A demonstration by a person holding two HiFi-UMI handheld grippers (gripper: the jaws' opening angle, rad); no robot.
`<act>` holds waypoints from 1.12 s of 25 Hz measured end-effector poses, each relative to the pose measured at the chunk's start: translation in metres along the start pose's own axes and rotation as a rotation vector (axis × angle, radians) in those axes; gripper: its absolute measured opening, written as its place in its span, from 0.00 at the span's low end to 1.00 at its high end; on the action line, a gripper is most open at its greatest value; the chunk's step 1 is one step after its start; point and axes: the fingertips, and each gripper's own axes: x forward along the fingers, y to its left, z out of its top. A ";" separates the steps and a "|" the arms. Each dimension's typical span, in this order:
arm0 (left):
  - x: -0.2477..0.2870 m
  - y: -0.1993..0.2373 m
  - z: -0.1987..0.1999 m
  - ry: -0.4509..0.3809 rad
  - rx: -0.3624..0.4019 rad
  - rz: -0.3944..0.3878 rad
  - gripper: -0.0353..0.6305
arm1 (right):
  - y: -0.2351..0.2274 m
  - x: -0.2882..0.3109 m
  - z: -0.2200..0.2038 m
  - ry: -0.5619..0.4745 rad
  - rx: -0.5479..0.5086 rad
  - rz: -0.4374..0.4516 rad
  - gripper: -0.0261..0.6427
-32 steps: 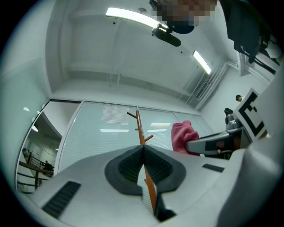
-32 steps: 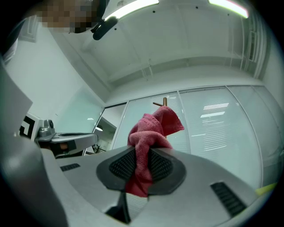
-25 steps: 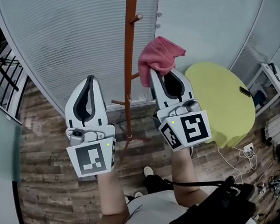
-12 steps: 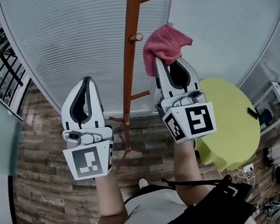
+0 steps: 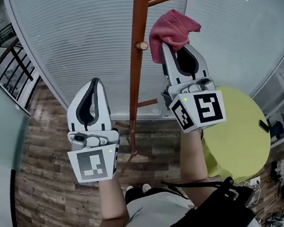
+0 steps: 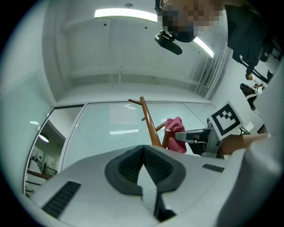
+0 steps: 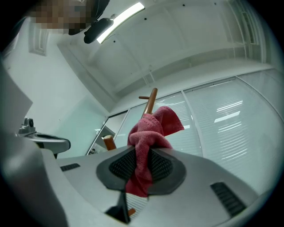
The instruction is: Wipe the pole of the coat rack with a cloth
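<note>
While tight on the pink cloth (image 5: 173, 27), right hand-held gripper (image 5: 167, 49) beside pole (image 5: 139, 70); left hand-held gripper (image 5: 95, 82) closed, empty.

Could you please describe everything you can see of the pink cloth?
The cloth is pink-red, terry-like fabric, soft and crumpled into a bunch. Its middle is pinched between the shut fingers of the right gripper. A puffed lobe sticks out past the tips and a short end runs back between the pads. It is held in the air just right of the wooden pole, near a peg; whether it touches the pole cannot be told.
</note>
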 end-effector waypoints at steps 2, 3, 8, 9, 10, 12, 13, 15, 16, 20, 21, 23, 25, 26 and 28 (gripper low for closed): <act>0.003 0.000 0.000 -0.001 0.004 -0.010 0.07 | -0.001 0.006 0.003 -0.008 -0.007 -0.002 0.15; 0.005 0.000 0.001 -0.001 0.006 -0.015 0.07 | -0.002 0.008 0.005 -0.012 -0.009 -0.005 0.15; 0.016 0.003 0.009 -0.052 0.017 -0.049 0.07 | -0.006 0.016 0.013 -0.027 -0.038 -0.021 0.15; 0.018 0.003 0.009 -0.052 0.013 -0.054 0.07 | -0.006 0.017 0.014 -0.029 -0.042 -0.025 0.15; 0.019 0.002 0.008 -0.046 0.004 -0.059 0.07 | -0.007 0.018 0.015 -0.032 -0.045 -0.027 0.15; 0.023 0.000 0.006 -0.040 -0.011 -0.069 0.07 | -0.007 0.020 0.016 -0.032 -0.053 -0.025 0.15; 0.026 -0.001 0.006 -0.042 -0.015 -0.075 0.07 | -0.007 0.022 0.016 -0.030 -0.059 -0.022 0.15; 0.031 -0.002 0.005 -0.046 -0.024 -0.089 0.07 | -0.006 0.025 0.014 -0.024 -0.071 -0.020 0.15; 0.033 -0.003 0.004 -0.047 -0.029 -0.096 0.07 | -0.006 0.026 0.013 -0.021 -0.075 -0.020 0.15; 0.036 -0.005 0.004 -0.053 -0.039 -0.116 0.07 | -0.002 0.026 0.010 -0.010 -0.079 -0.018 0.15; 0.036 -0.006 0.005 -0.056 -0.041 -0.120 0.07 | -0.001 0.025 0.010 -0.008 -0.079 -0.018 0.15; 0.037 -0.009 0.006 -0.059 -0.047 -0.126 0.07 | -0.001 0.023 0.009 -0.005 -0.078 -0.018 0.15; 0.037 -0.010 0.004 -0.056 -0.049 -0.131 0.07 | 0.000 0.023 0.006 0.003 -0.079 -0.017 0.15; 0.038 -0.010 0.003 -0.056 -0.049 -0.133 0.07 | 0.001 0.023 0.004 0.008 -0.080 -0.017 0.15; 0.037 -0.009 0.001 -0.055 -0.050 -0.135 0.07 | 0.003 0.022 -0.001 0.019 -0.077 -0.020 0.15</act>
